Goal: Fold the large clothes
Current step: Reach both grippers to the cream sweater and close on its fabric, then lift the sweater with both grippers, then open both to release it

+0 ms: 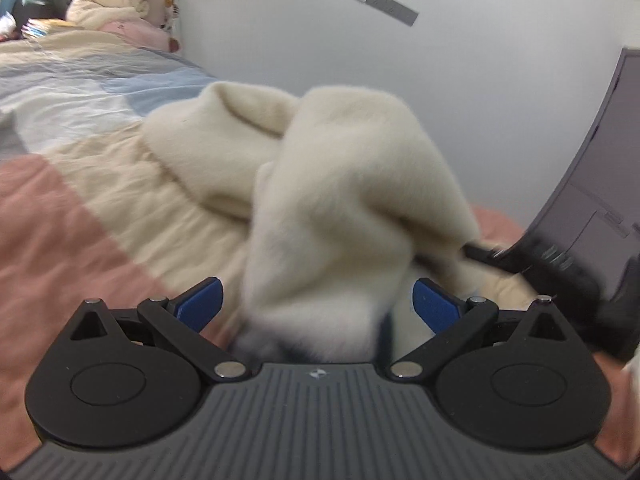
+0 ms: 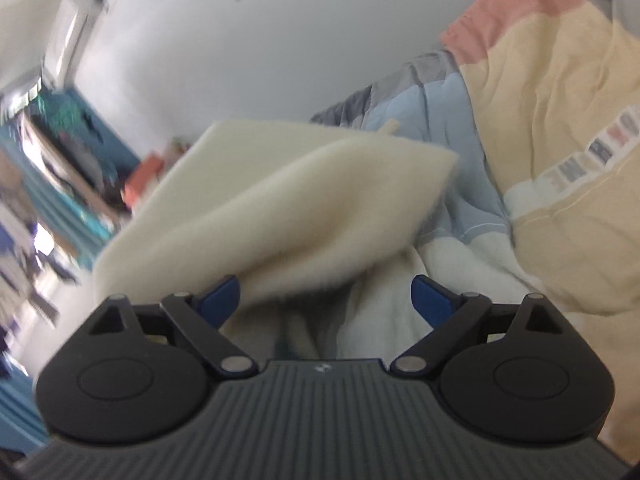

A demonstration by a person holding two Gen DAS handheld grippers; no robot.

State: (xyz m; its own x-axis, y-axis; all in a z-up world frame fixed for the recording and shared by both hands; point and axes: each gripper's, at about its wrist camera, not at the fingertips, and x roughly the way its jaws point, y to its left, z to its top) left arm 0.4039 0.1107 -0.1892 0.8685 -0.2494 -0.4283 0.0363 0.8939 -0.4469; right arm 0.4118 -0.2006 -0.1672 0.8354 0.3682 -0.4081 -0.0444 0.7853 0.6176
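Note:
A cream fleece garment lies bunched on the bed, part of it raised in a thick fold. In the left wrist view my left gripper has its blue fingers spread wide, and the fold hangs between them without being pinched. In the right wrist view the same garment drapes over the left blue finger of my right gripper, whose jaws also stand wide apart. The right gripper shows as a dark blurred shape at the right of the left wrist view.
The bed has a quilt in pink, cream, blue and grey blocks. Pillows and a cream blanket pile with an orange box lie at its far end. A white wall runs alongside. A dark cabinet stands at right.

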